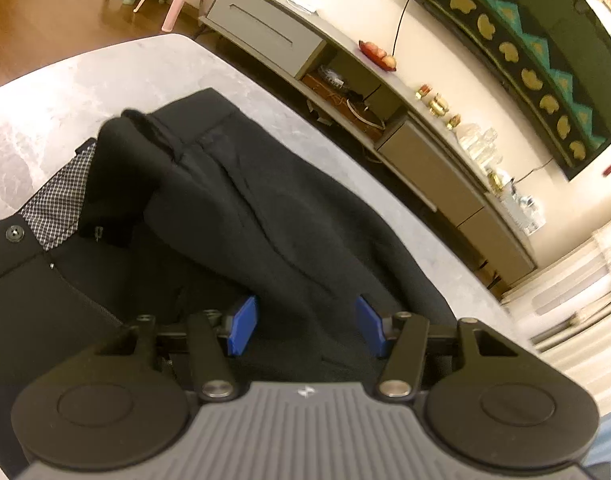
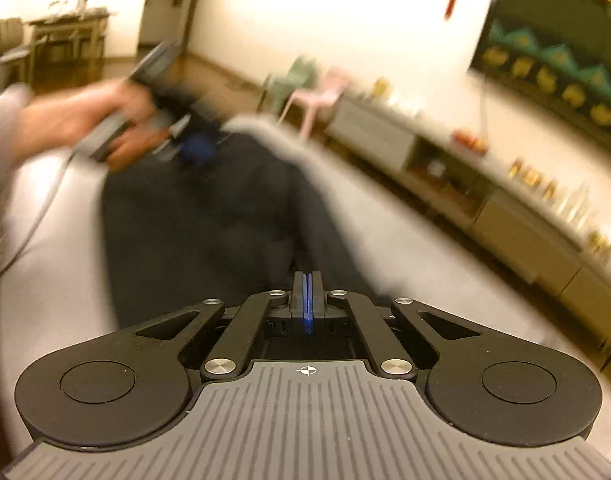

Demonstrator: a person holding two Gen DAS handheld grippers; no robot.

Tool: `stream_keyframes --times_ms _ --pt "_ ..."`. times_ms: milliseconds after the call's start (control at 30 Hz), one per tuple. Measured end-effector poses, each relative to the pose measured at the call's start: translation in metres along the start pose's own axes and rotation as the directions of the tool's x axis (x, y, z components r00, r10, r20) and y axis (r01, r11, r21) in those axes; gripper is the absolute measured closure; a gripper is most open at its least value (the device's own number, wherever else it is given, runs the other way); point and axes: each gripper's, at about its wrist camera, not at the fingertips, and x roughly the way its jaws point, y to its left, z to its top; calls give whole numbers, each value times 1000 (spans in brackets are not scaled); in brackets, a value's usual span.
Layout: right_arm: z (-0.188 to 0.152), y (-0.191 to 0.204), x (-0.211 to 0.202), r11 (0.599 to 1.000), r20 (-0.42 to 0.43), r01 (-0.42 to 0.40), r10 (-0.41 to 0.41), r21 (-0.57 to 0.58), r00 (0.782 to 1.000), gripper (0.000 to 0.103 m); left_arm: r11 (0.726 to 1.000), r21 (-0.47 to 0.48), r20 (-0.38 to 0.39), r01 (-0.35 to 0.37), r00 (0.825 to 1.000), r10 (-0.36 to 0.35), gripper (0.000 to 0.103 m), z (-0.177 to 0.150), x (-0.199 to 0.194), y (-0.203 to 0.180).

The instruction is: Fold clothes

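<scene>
While draped limp across marble table (image 1: 65, 92): black trousers (image 1: 233, 208), soft, light, slippery; grip waistband at 9 o'clock. Left gripper (image 1: 305, 326) half-wide, astride a fold, not pinching. Right gripper (image 2: 307, 300) closed, empty. Button, checked lining: left view only. Person's hand (image 2: 85, 120): right view only.

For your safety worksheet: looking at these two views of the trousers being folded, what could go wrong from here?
1. The trousers lie close to the table edge, so a tug might drag them off.
2. The left gripper straddles a raised fold; closing could bunch it.
3. The right gripper is shut with no cloth seen between its pads.
</scene>
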Motion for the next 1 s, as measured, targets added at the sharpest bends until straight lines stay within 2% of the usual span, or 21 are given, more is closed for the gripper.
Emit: stream_keyframes --times_ms 33,67,133,200,267,333,367,467,500,533,567,667,733,767,800,833,867,1000 --pt "-14 8 2 1000 -25 15 -15 4 1000 64 1000 3 -3 -8 1000 8 49 -3 -1 0" --pt "-24 8 0 998 -43 39 -36 49 998 47 1000 -3 -6 -8 1000 8 49 -6 -3 1" --pt "-43 2 -4 983 -81 92 -80 159 993 47 1000 -25 -6 5 1000 -5 49 -10 -9 2" --pt "-53 -25 -16 934 -66 154 -141 322 988 41 998 -54 -3 37 999 -38 49 -12 -17 4" --pt "-61 -52 -29 867 -53 214 -213 451 976 25 994 -85 -3 72 997 -73 48 -12 -21 6" --pt "-62 -93 -25 776 -43 221 -243 590 969 23 991 -97 -5 89 996 -90 47 -9 -19 5" --pt "-67 -114 -19 712 -39 210 -249 670 968 23 991 -96 -10 88 996 -89 47 -8 -16 4" --pt "-87 -172 0 476 -36 162 -263 865 964 24 993 -90 -27 76 996 -79 47 -6 -8 4" --pt "-93 -186 7 408 -52 162 -267 898 962 24 993 -91 -32 73 997 -76 47 -4 -5 4" --pt "-94 -196 16 370 -64 161 -261 915 963 24 993 -89 -30 73 997 -76 47 -2 -3 3" --pt "-91 -201 26 365 -64 155 -248 918 967 23 994 -85 -27 74 997 -76 47 1 0 2" --pt "-67 -207 68 409 -89 180 -231 895 969 14 996 -63 -10 68 998 -69 46 5 1 -2" --pt "-54 -210 102 446 -175 251 -205 859 963 14 997 -47 -7 62 998 -62 46 5 0 -3" --pt "-51 -210 118 463 -227 294 -196 836 954 21 997 -45 -7 59 998 -59 46 4 0 -3" --pt "-47 -211 134 480 -278 335 -188 811 942 34 997 -50 -5 58 998 -59 46 4 -1 -2" --pt "-47 -213 146 499 -321 365 -175 786 931 80 997 -56 -4 59 998 -59 46 5 -2 -1" --pt "-48 -214 156 520 -360 390 -161 760 919 101 996 -63 -2 59 998 -59 46 5 -2 0" --pt "-56 -205 100 513 -336 465 -328 721 883 103 994 -75 4 77 997 -76 46 6 -7 1"
